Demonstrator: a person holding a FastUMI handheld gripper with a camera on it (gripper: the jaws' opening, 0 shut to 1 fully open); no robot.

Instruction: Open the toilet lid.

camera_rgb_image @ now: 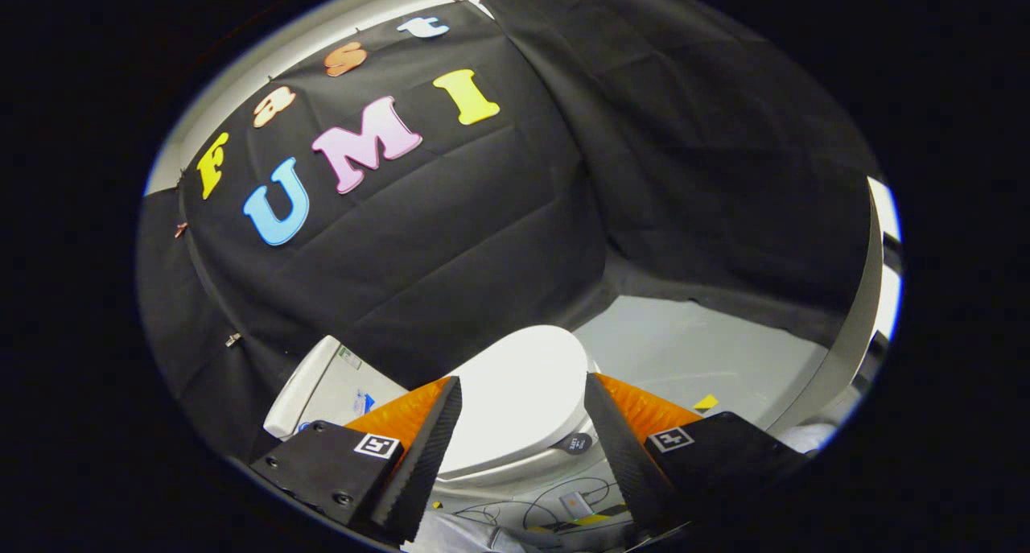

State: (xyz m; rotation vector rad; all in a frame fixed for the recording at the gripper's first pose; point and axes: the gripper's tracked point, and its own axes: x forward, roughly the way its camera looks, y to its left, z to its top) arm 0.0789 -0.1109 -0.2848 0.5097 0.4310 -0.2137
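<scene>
A white toilet stands on the grey floor, seen from above. Its smooth white lid (pixel 519 396) lies shut on the bowl, between and beyond my fingers. The white tank (pixel 322 384) sits behind it against the black cloth wall. My gripper (pixel 523 424) hovers above the toilet, open, with a wide gap and nothing between the two dark ribbed fingers (pixel 426 448). A small dark round tag (pixel 575 443) sits on the lid's front rim, near the right finger.
Grey floor (pixel 692 352) spreads out to the right of the toilet, with a small yellow mark (pixel 706 402) on it. Thin cables and a small box (pixel 573 505) lie on the floor in front of the bowl. Black cloth walls enclose the back and right side.
</scene>
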